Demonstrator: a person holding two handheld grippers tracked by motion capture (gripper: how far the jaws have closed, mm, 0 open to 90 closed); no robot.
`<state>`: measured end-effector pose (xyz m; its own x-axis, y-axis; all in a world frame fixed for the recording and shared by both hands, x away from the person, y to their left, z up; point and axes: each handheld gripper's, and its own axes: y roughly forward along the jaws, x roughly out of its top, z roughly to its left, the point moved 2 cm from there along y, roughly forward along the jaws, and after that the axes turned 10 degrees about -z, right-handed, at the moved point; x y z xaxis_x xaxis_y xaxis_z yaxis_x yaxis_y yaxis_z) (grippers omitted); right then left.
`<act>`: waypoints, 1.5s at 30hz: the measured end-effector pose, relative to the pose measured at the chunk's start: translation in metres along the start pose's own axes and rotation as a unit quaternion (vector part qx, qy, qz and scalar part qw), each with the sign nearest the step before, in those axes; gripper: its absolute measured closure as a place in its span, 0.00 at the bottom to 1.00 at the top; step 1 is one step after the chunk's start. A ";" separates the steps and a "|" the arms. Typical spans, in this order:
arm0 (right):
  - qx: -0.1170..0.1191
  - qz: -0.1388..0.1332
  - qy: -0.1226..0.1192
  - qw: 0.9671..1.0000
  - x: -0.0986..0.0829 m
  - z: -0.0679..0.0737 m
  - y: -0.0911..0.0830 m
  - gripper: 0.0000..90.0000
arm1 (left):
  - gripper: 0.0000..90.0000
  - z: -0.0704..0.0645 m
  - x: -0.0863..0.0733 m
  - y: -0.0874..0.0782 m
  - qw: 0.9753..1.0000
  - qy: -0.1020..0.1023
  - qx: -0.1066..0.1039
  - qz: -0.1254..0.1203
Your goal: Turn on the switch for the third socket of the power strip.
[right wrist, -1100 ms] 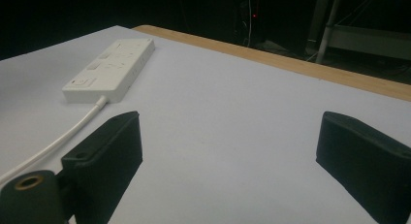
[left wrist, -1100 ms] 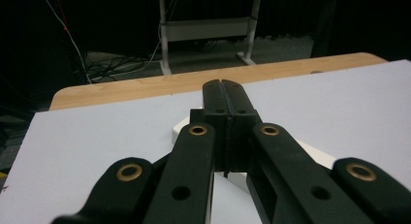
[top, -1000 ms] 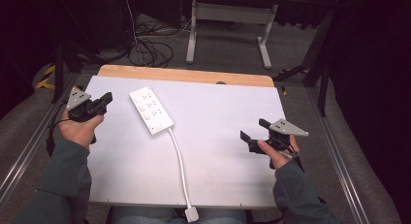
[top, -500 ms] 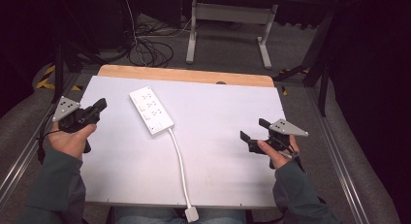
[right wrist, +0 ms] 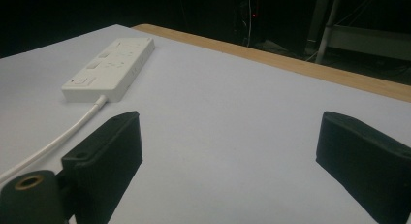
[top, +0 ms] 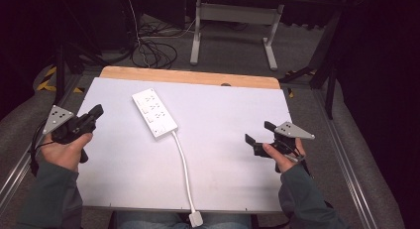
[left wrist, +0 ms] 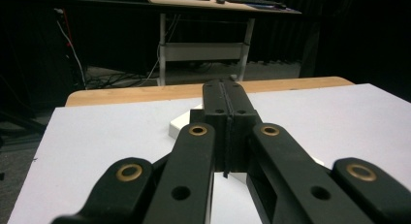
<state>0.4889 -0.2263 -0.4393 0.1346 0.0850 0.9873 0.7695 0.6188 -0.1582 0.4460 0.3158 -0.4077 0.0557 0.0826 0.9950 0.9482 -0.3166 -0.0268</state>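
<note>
1. High view: a white power strip lies flat and slantwise on the white surface, left of the middle, its socket face up. Its white cable runs from the near end toward the person and ends in a plug hanging at the surface's near edge. The left gripper, held in the left hand, sits over the left edge of the surface, well apart from the strip, with its fingers pressed together. The right gripper, in the right hand, is near the right side of the surface, its fingers spread apart and holding nothing.

2. Left gripper view: the two black fingers meet along a thin seam, closed on nothing. Behind them a corner of the power strip rests on the surface.

3. Right gripper view: the fingers stand wide apart over bare surface. The power strip lies farther off at the upper left, its cable trailing back past the left finger.
</note>
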 end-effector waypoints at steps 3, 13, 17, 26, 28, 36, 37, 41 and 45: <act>-0.001 0.000 -0.002 1.000 0.000 0.000 0.000 0.11 | 1.00 0.001 0.000 -0.003 1.000 0.000 0.003 -0.004; -0.001 0.000 0.000 1.000 0.000 0.000 0.000 0.11 | 1.00 0.004 0.000 -0.008 1.000 -0.005 0.009 -0.015; -0.002 0.001 0.001 1.000 0.000 0.000 0.000 0.11 | 0.97 0.003 -0.001 -0.010 1.000 -0.005 0.010 -0.016; -0.005 0.000 0.000 1.000 0.000 -0.001 0.000 0.11 | 0.78 0.002 0.000 -0.017 0.999 0.010 0.027 -0.026; -0.005 0.000 -0.001 1.000 0.000 -0.001 0.000 0.11 | 0.69 0.002 0.001 -0.018 0.999 0.012 0.033 -0.027; -0.005 0.001 -0.002 1.000 -0.001 -0.001 0.000 0.11 | 0.36 0.003 0.003 -0.021 0.998 0.009 0.061 -0.018; -0.007 0.001 -0.002 1.000 0.000 -0.001 0.001 0.11 | 0.33 0.004 0.003 -0.021 0.998 0.008 0.065 -0.017; -0.008 0.000 -0.003 1.000 0.000 0.000 0.000 0.11 | 0.22 0.005 0.003 -0.022 0.997 -0.002 0.070 -0.017; -0.008 -0.001 0.000 1.000 0.000 -0.001 -0.001 0.11 | 0.07 0.004 0.004 -0.022 0.997 -0.002 0.077 -0.017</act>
<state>0.4887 -0.2271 -0.4391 0.1325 0.0837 0.9876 0.7795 0.6066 -0.1560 0.4266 0.3266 -0.4036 0.0229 0.0955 0.9952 0.9863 -0.1645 -0.0069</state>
